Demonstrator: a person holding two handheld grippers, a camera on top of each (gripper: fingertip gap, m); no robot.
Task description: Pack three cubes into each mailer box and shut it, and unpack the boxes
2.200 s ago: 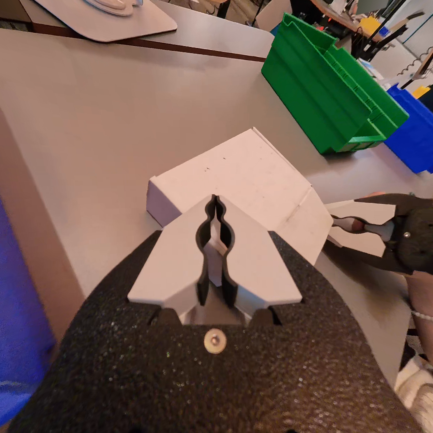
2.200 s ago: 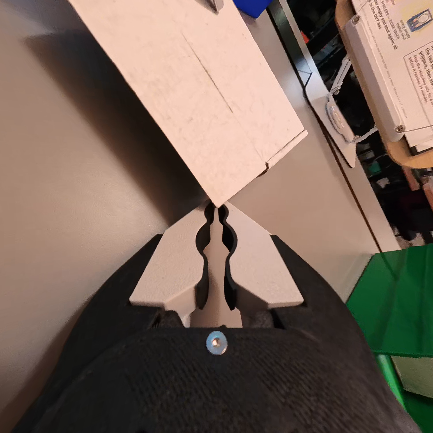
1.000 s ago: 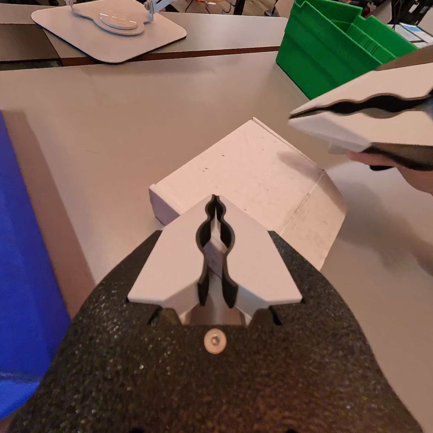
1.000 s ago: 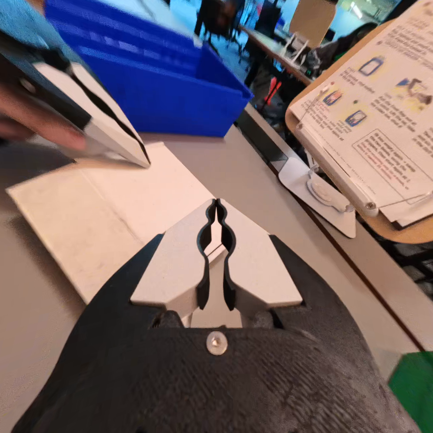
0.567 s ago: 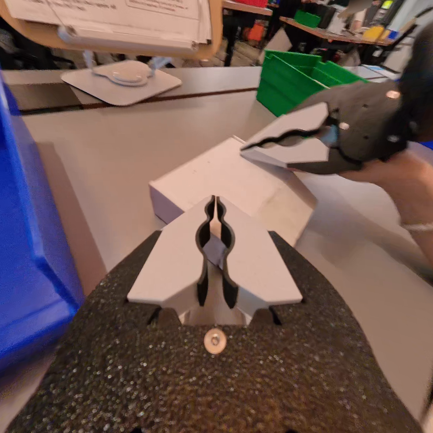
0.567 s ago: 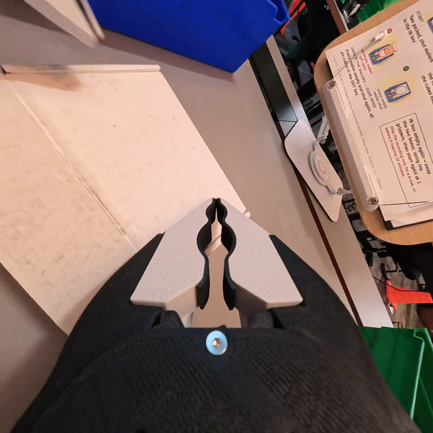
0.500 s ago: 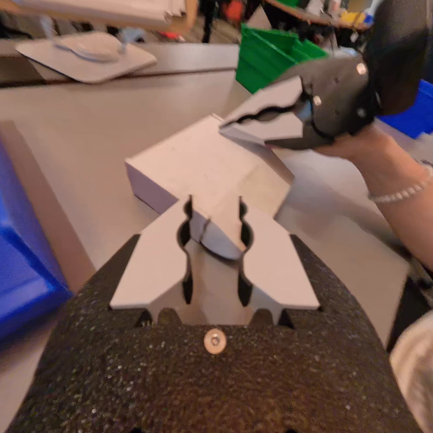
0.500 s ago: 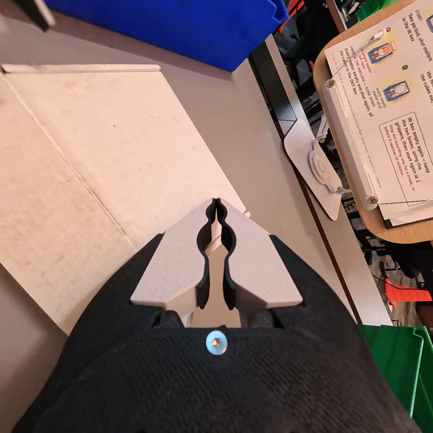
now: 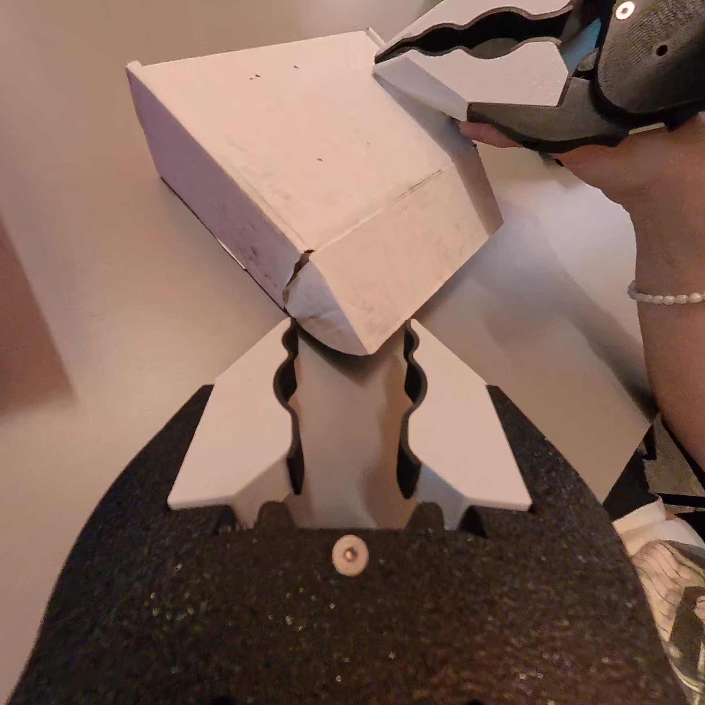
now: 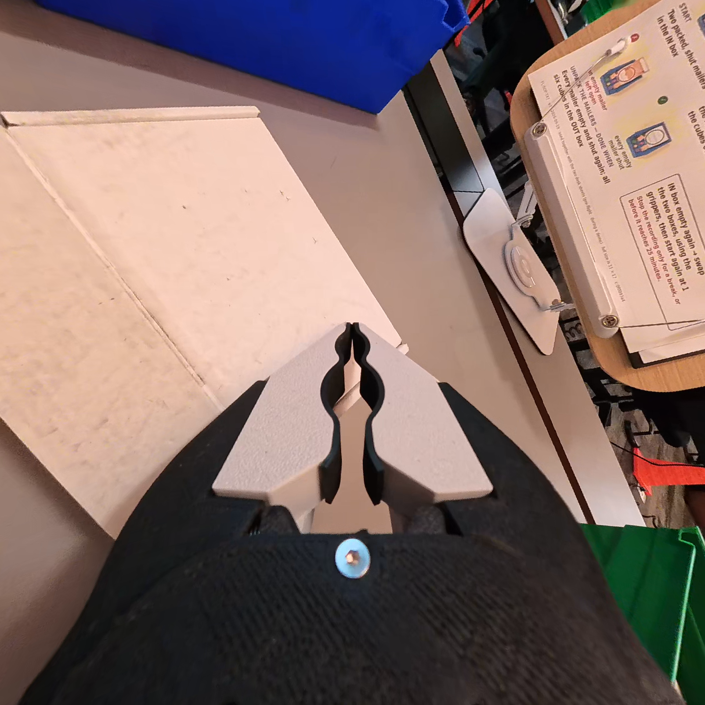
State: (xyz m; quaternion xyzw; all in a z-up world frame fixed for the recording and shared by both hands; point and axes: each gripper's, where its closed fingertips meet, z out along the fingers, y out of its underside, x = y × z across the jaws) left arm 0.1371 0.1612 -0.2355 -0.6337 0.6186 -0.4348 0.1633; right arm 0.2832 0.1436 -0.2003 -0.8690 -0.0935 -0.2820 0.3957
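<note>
A shut white mailer box [image 9: 305, 171] lies on the beige table. My left gripper [image 9: 349, 328] is open, and the rounded corner of the box's front flap [image 9: 343, 305] sits between its fingertips. My right gripper [image 9: 379, 63] is shut and empty, with its tips resting on the far right corner of the lid. In the right wrist view the right gripper [image 10: 351, 325] lies on the box's lid [image 10: 171, 229] near a corner. No cubes are in view.
A blue bin [image 10: 267, 38] stands just beyond the box. A green bin [image 10: 648, 595] is at the lower right. A clipboard stand with a printed sheet [image 10: 618, 183] and its flat base [image 10: 492, 229] stand past the table's edge. A person's hand and wrist [image 9: 648, 198] hold the right gripper.
My left gripper has opened and let go of the box's flap corner, and it now looks more steeply down. My right gripper has moved from the box's side onto its lid.
</note>
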